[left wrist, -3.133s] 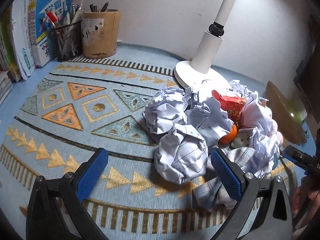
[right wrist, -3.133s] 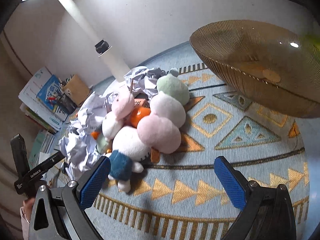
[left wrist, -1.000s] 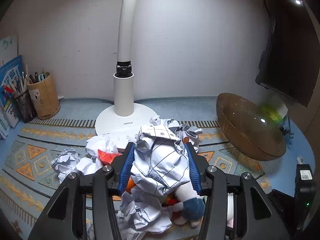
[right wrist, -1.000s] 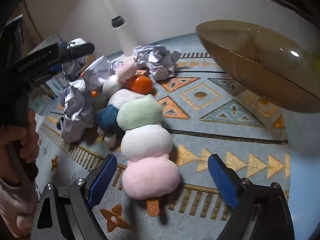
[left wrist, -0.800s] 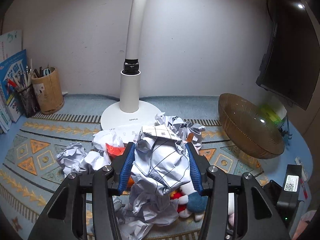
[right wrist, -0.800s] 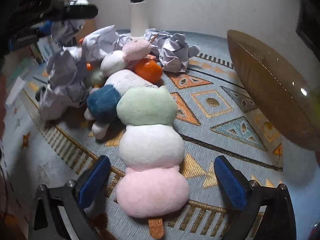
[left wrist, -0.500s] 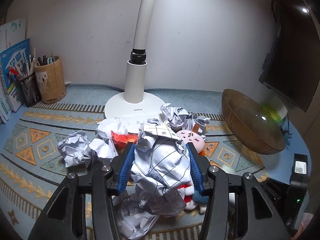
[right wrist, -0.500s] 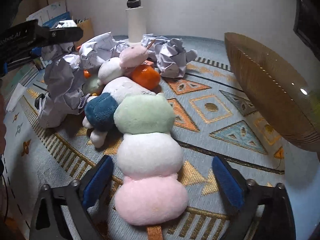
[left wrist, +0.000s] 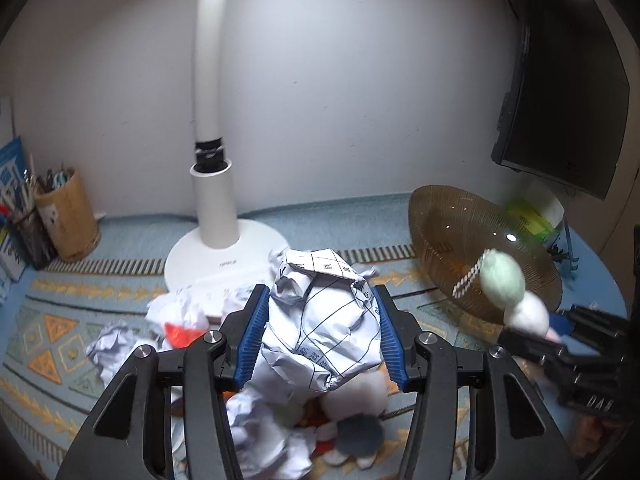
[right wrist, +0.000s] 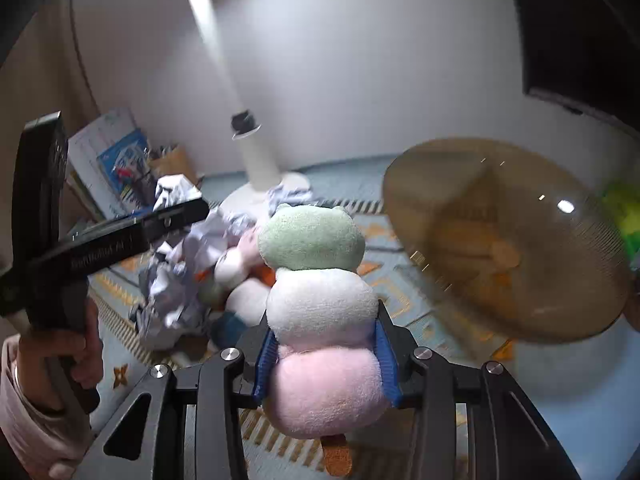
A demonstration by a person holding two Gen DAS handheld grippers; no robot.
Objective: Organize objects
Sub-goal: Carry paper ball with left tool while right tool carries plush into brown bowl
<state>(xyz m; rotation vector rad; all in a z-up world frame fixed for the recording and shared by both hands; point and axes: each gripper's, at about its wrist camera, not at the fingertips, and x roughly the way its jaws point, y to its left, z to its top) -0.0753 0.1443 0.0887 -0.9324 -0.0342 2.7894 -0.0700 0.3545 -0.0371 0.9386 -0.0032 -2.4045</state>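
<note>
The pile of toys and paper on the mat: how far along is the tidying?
Barely begun. The amber bowl holds no toys or paper, so nothing looks put away. In hand: the left tongs grip a crumpled paper ball, and the right tongs grip the three-ball plush, lifted near the bowl. Left: more crumpled paper, a white and blue plush and an orange item by the lamp base.

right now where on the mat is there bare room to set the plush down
Bare mat lies between the pen cup and the paper wads. A narrower strip lies between the lamp base and the amber bowl. Crowded: the pile of paper and plush toys below the left hand-held gripper.
</note>
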